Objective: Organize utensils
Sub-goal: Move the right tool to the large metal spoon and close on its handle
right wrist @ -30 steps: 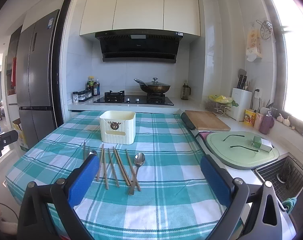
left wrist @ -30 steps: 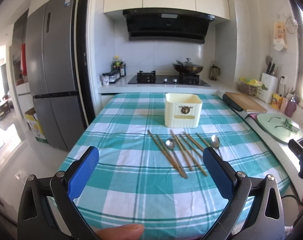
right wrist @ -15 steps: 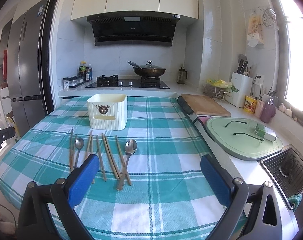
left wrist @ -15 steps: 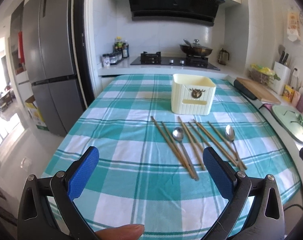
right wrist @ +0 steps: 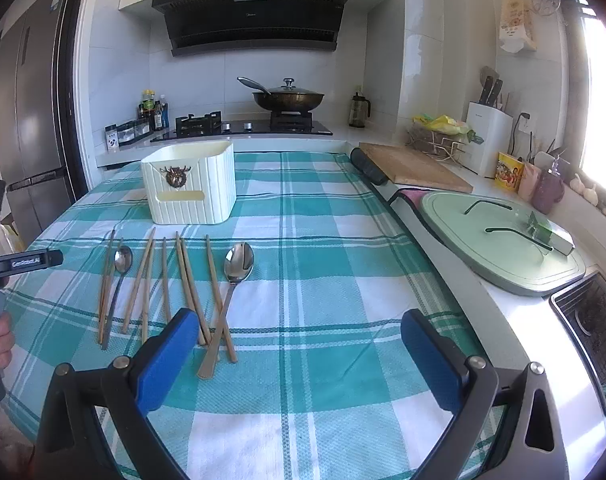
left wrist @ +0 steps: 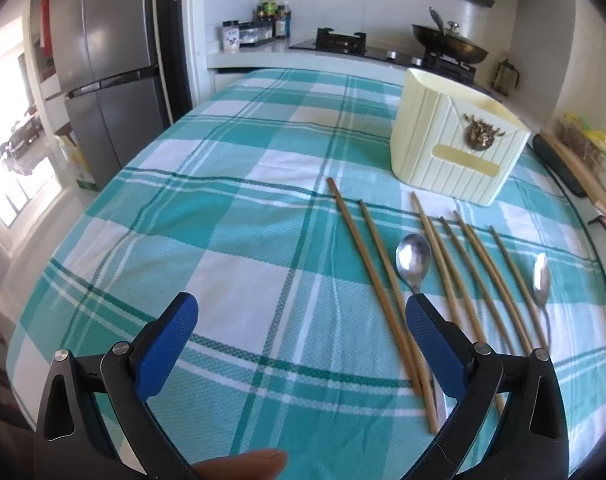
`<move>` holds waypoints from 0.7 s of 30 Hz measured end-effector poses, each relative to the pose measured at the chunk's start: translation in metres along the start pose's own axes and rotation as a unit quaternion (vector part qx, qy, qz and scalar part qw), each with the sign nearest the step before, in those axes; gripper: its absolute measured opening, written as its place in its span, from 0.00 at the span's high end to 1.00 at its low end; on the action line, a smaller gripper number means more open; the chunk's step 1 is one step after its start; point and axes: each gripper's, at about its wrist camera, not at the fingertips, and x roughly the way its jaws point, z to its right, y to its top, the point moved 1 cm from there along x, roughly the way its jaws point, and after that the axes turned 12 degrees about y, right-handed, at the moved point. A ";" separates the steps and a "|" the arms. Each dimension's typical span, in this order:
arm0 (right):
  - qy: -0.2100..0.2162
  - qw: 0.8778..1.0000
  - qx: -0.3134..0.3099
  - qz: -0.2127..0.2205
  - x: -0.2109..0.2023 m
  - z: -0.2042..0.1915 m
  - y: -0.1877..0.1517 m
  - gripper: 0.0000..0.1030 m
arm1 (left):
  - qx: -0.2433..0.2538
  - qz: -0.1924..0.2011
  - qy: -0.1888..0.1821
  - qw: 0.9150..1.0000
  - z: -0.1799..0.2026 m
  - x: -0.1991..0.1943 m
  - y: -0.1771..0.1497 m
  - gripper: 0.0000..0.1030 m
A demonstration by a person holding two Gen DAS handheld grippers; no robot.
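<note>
Chopsticks (right wrist: 187, 280) and 2 spoons (right wrist: 239, 264) beside holder (right wrist: 189, 182)

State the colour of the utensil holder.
The utensil holder is pale cream, clearest in the right wrist view.

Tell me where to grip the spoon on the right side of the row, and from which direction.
Probably grip the right-hand spoon by its thin handle, just behind the bowl, coming straight down with the open right gripper and the fingers either side. It lies flat on the tablecloth, its lower handle crosses a chopstick, and the upper handle looks clearer.
</note>
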 end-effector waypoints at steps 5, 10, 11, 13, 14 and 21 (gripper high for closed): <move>0.003 1.000 -0.003 -0.016 0.011 -0.001 -0.002 0.00 | 0.009 -0.018 0.016 1.000 0.019 0.031 0.005 0.00; 0.005 1.000 -0.003 -0.029 0.021 0.000 -0.003 0.00 | 0.013 -0.038 0.030 0.999 0.031 0.056 0.008 0.00; 0.005 1.000 -0.003 -0.030 0.022 0.000 -0.002 0.00 | 0.013 -0.043 0.032 0.998 0.032 0.061 0.009 0.00; 0.004 0.999 -0.002 -0.032 0.025 0.001 -0.001 0.00 | 0.015 -0.051 0.036 0.998 0.033 0.069 0.009 0.00; 0.003 0.999 -0.002 -0.033 0.027 0.001 0.000 0.00 | 0.016 -0.055 0.038 0.998 0.034 0.073 0.008 0.00; 0.007 0.999 0.002 -0.042 0.046 0.007 0.009 0.00 | 0.026 -0.053 0.035 0.998 0.034 0.076 0.007 0.00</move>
